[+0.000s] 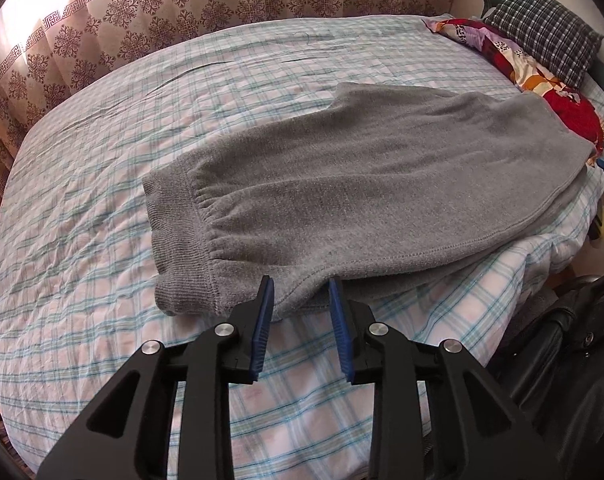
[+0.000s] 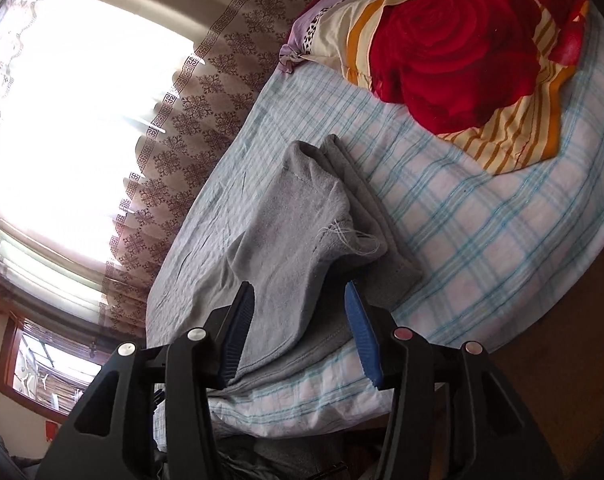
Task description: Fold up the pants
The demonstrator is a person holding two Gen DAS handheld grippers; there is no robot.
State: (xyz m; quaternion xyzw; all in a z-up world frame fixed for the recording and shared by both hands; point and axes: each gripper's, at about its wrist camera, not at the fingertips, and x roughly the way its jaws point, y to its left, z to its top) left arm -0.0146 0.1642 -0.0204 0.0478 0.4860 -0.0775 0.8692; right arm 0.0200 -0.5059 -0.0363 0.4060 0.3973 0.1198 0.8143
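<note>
Grey fleece pants point(image 1: 341, 188) lie folded lengthwise on a plaid bed sheet point(image 1: 82, 240), ribbed waistband point(image 1: 182, 240) at the left, legs running right. My left gripper point(image 1: 301, 292) is open, its blue pads just in front of the pants' near edge beside the waistband, holding nothing. In the right wrist view the pants point(image 2: 294, 232) show loose threads at a seam. My right gripper point(image 2: 300, 300) is open, its jaws either side of the grey fabric's near edge, not closed on it.
A red floral blanket point(image 2: 453, 52) and a checked pillow point(image 1: 541, 36) lie at the head of the bed. A patterned curtain point(image 1: 182, 8) hangs behind. A dark jacket point(image 1: 573, 360) sits at the bed's right edge.
</note>
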